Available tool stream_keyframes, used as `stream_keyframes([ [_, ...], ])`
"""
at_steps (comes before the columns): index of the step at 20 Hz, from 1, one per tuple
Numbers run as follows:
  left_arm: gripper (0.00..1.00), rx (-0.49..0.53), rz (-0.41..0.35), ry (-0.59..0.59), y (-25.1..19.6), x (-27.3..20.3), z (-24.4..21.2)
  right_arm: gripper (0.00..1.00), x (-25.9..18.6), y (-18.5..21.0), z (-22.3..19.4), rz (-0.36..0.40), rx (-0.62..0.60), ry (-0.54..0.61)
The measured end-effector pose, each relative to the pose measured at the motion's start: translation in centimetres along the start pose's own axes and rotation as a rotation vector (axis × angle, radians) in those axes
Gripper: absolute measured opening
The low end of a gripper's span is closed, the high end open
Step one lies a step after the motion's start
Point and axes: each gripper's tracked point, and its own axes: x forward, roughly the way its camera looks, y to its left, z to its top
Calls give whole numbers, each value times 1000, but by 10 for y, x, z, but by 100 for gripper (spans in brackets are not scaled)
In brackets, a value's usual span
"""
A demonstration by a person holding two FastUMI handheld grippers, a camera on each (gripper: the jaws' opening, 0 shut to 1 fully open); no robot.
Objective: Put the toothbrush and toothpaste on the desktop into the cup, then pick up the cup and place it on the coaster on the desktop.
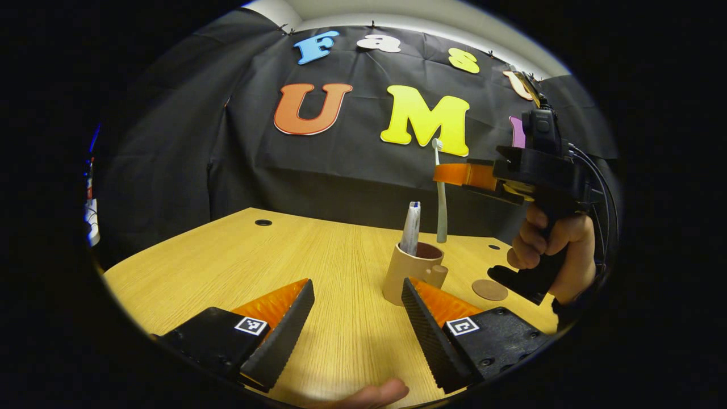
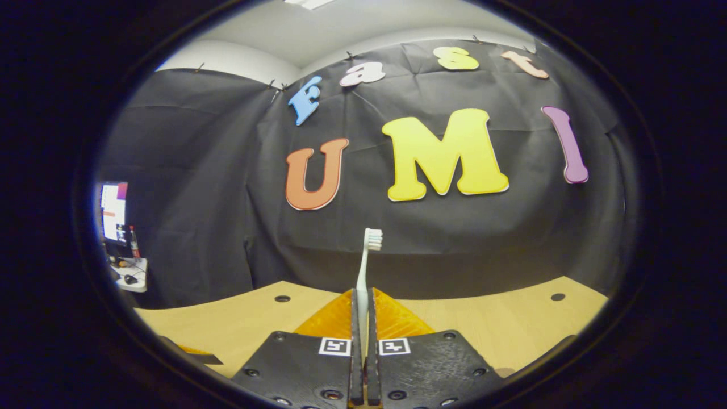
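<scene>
Holding the toothbrush [image 1: 441, 193] upright, your right gripper [image 1: 454, 173] clamps it above the cup [image 1: 410, 271] at frame centre, where the toothpaste [image 1: 410, 227] already stands. Your left gripper [image 1: 355, 324] sits wide apart, holding nothing. Releasing off-centre risks striking the rim, tipping the cup short of the coaster [image 1: 489, 289].

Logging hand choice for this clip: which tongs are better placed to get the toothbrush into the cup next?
Right. The right tongs are shut on the toothbrush, holding it upright just above the cup, where the toothpaste already stands. The left tongs are open, holding nothing, low over the desktop.
</scene>
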Motion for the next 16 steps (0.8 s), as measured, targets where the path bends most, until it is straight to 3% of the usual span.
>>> stream_keyframes([
  [7,98,-1,7,7,2,-1,-4,9,-3,-1,-13,-7,-16,12],
  [13,98,-1,-1,17,-4,1,-7,49,-25,-6,-5,-5,10,14],
  [14,98,2,0,23,-6,1,-7,63,-30,-9,-2,-8,7,8],
  [16,98,11,-5,22,-11,3,-4,80,-40,-14,3,-14,-2,-1],
])
